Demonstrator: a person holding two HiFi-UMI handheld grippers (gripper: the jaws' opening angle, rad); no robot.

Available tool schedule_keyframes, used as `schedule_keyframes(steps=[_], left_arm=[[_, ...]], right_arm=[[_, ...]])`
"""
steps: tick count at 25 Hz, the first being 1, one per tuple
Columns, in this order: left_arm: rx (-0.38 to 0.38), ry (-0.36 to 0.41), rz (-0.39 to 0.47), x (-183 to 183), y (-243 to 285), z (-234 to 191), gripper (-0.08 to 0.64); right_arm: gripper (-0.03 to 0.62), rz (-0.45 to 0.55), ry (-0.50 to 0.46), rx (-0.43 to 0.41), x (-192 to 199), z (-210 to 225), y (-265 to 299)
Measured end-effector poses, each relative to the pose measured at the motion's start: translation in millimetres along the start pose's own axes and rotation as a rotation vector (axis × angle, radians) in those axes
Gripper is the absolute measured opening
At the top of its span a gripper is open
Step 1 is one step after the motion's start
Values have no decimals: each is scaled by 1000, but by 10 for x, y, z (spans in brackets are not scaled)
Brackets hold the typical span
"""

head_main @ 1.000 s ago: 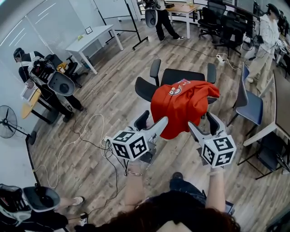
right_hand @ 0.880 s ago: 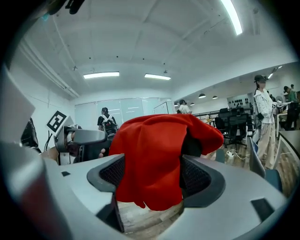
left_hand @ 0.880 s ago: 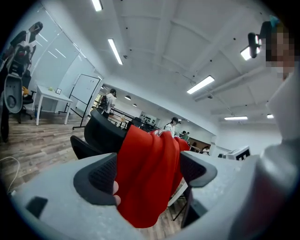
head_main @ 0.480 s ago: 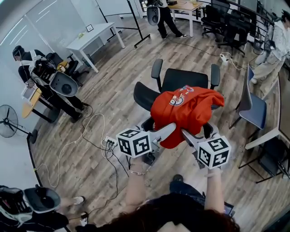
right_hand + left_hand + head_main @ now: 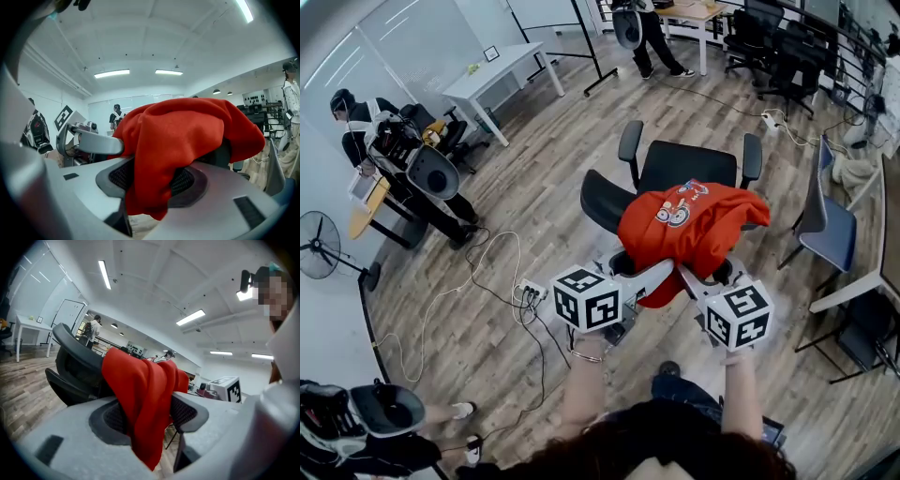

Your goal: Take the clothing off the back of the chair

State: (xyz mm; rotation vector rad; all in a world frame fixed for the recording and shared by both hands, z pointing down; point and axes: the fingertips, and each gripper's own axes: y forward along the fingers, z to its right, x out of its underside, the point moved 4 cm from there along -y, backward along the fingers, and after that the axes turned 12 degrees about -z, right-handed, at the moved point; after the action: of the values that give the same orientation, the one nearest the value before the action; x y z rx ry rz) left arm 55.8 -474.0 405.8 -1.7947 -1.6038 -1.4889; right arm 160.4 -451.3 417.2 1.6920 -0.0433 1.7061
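A red shirt (image 5: 694, 225) with a printed badge hangs over the back of a black office chair (image 5: 689, 164) in front of me. My left gripper (image 5: 647, 269) is at the shirt's lower left edge. Its jaws are closing, and a hanging fold of the red shirt (image 5: 140, 390) lies between the pads and touches both, as the left gripper (image 5: 147, 420) view shows. My right gripper (image 5: 708, 272) is at the lower right edge. Its jaws are closing too, with a bunch of the red shirt (image 5: 187, 126) pinched between the pads of the right gripper (image 5: 152, 180).
A blue-grey chair (image 5: 825, 230) stands close on the right beside a desk edge. A power strip with cables (image 5: 528, 293) lies on the wooden floor to the left. A white table (image 5: 502, 75), a fan (image 5: 319, 248) and other people stand farther off.
Both grippers moved forward and slightly down to the shirt's lower edge. Their jaws, wide before, have narrowed around the red fabric.
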Motion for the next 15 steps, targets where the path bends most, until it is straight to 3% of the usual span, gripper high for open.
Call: schedule_keyframes(steps=[3,5,15], left_arm=[[-12,61,0,5,-13,122,167],[-19,88,2,14,-27,185,144],[5,129,25,2,-193,431,124]], right_arm=[[116,14,-31,-4,-11,-77,-34],[81,20,-46,1,-8,-107,-74],[61,55,-105,31,-81,-267,-310]])
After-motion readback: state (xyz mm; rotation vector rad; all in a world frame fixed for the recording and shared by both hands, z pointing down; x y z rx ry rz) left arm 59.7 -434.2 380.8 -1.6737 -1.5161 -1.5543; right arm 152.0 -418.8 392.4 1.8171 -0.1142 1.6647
